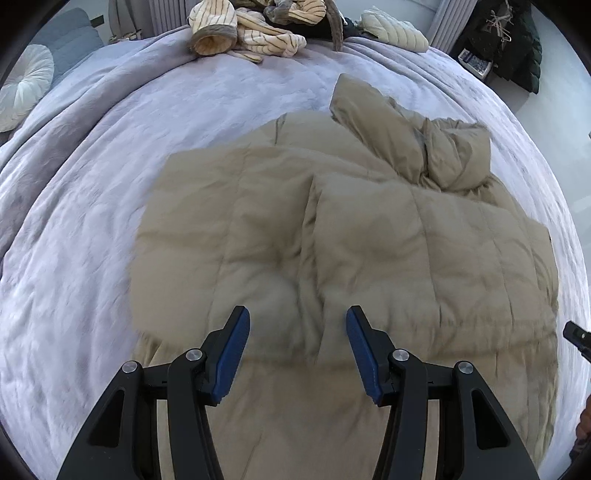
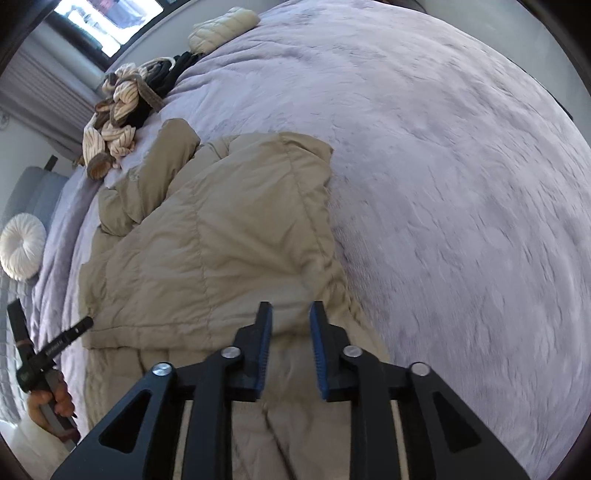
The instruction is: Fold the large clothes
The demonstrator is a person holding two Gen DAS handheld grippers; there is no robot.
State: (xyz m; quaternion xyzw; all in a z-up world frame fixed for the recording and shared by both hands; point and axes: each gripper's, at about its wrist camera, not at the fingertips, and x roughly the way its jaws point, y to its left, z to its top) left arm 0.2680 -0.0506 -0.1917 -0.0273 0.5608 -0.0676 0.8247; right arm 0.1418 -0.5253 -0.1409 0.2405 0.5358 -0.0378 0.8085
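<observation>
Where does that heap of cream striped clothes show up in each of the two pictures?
Left wrist view: the striped clothes lie at the top centre, on the far edge of the bed beyond the tan puffer coat.
Right wrist view: the striped clothes lie at the upper left, just beyond the coat's sleeve.
Shared landmark: the round white cushion, at the left edge in both.

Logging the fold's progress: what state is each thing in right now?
Tan coat: partly folded, flat on bed.
Striped garment: crumpled, unfolded.
Left gripper: open, empty.
Right gripper: open, empty.
</observation>
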